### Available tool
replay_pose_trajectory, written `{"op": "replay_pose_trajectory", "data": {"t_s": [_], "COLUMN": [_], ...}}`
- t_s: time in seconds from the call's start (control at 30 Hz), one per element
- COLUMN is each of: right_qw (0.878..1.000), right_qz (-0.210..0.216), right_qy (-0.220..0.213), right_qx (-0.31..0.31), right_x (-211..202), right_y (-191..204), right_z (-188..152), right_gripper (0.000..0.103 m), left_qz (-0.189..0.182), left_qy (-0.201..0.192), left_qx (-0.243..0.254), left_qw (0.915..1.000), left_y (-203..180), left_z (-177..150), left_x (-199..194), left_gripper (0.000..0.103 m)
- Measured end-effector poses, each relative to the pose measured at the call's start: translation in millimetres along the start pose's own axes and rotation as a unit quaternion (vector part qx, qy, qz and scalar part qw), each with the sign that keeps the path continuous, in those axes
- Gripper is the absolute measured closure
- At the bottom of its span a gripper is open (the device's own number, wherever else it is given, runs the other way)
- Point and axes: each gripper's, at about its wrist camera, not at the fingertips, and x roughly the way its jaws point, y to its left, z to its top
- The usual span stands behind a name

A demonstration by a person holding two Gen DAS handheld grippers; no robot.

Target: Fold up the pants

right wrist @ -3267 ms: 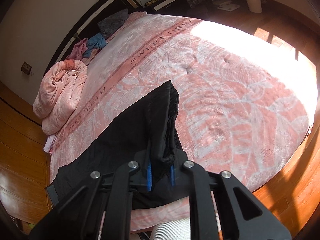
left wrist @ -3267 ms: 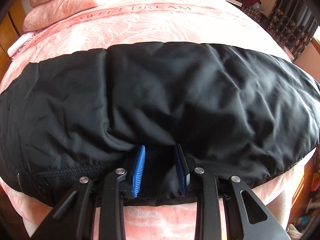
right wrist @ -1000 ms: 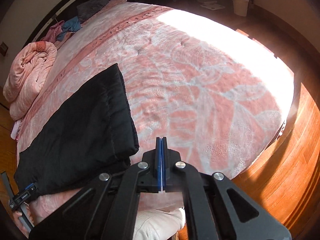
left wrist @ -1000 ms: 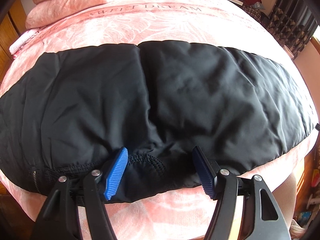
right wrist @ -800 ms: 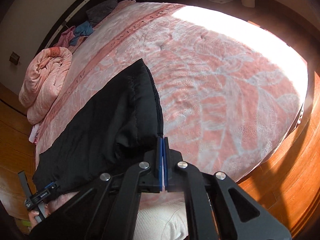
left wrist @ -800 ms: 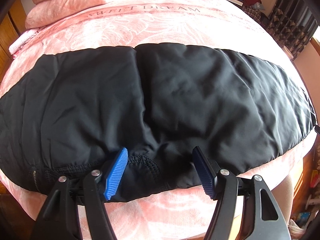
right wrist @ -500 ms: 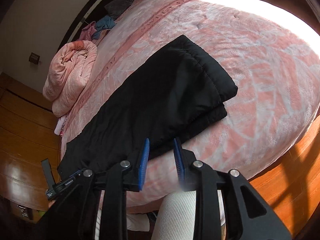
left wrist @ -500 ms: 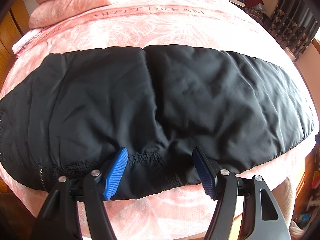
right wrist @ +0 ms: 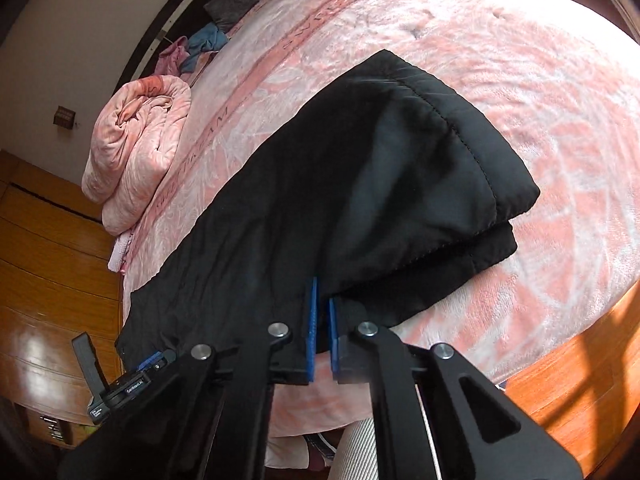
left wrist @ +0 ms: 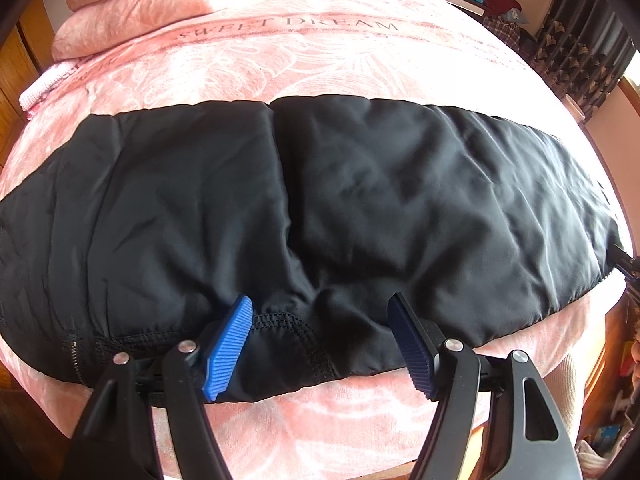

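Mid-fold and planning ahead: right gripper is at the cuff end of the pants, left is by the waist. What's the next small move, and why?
Probably lift the right gripper and carry the cuff end toward the waist. Its jaws look pinched on the near edge of the black pants, which lie lengthwise along the pink bed; the left gripper stands open over the waistband, holding nothing.

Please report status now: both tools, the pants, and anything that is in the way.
Left tool open, straddling the near edge of the pants. Right tool shut on their near edge by the leg ends. Pants flat on pink bed. Nothing in the way.
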Motion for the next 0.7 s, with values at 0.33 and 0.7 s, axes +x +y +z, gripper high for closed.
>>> {"op": "replay_pose_trajectory", "data": {"t_s": [0.33,0.7], "right_qw": [0.998,0.997], "right_qz": [-0.014,-0.012], "right_qy": [0.042,-0.015], "right_qx": [0.042,0.076], "right_x": [18,-25], "right_y": [-28,-56], "right_z": [-19,-17], "right_gripper": [0.098,0.051], "left_qz": [0.016,0.007], "left_qy": [0.003,0.008], "left_qx": [0.007,-0.005], "left_qw": [0.9998,0.9999], "left_y": [-1,0], "left_z": [1,-3], "left_x": [4,3], "left_gripper": [0.028,0.023]}}
